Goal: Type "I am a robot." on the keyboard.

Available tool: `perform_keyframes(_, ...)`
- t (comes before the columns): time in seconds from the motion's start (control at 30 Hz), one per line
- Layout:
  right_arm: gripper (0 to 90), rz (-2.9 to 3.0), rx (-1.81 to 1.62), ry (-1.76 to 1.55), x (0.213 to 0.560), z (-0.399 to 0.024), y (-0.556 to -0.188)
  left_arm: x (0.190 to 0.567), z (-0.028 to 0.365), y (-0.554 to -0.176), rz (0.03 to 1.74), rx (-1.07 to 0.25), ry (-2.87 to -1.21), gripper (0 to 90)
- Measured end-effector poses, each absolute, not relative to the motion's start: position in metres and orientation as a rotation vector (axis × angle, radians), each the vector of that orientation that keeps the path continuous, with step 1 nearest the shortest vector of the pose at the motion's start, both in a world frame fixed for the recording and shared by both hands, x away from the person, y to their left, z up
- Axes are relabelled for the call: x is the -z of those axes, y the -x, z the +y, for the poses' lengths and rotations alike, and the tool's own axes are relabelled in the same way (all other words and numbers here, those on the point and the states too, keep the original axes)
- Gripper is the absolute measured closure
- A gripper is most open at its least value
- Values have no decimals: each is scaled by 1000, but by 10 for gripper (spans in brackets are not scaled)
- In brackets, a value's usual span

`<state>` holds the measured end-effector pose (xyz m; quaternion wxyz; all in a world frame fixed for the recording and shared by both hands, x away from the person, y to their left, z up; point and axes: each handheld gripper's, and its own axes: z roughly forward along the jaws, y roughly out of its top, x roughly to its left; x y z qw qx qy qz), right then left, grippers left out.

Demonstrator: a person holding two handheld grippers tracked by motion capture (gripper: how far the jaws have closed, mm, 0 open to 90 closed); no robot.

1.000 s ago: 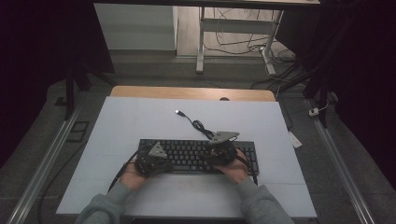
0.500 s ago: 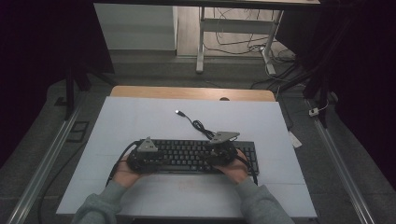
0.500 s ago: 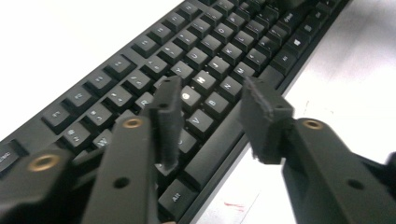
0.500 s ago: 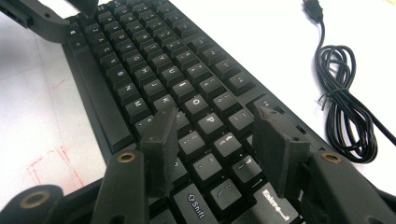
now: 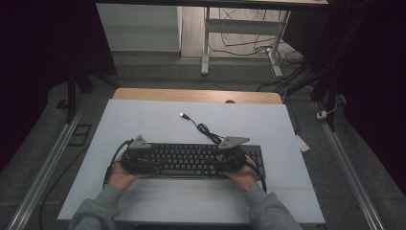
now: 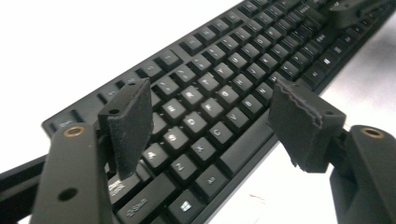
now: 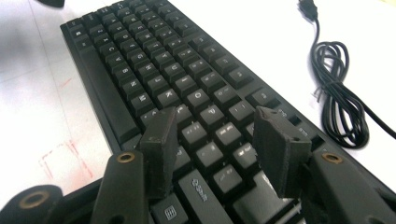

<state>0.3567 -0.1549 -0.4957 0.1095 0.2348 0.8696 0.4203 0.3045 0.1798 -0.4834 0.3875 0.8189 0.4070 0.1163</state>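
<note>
While the black keyboard (image 5: pixel 191 160) lies flat near the front edge of my white table (image 5: pixel 143 120), its USB cable (image 5: pixel 203 128) coiled just behind it, I work over both ends. My left gripper (image 6: pixel 210 121) hangs above the left-hand keys, its jaws just opened wide with nothing between them, pads clear of the keycaps. My right gripper (image 7: pixel 215 140) hovers over the right-hand keys, jaws parted and holding nothing. To shift the board cleanly, I judge I should take each end by its edge at equal height, avoiding the keys and the loose cable.
</note>
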Motion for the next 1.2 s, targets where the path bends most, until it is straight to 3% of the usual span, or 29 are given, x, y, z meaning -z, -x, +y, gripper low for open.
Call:
perform_keyframes(0.73, 507, 2522, -1272, -686, 495, -170, -348, 488, 189, -315, 1116, -355, -2082, 336)
perform_keyframes(0.87, 507, 2524, -1273, -690, 495, -170, -348, 490, 190, -316, 1104, -368, -2101, 406)
perform_keyframes(1.2, 506, 2532, -1257, -692, 497, -169, -349, 494, 193, -314, 1073, -343, -2146, 716)
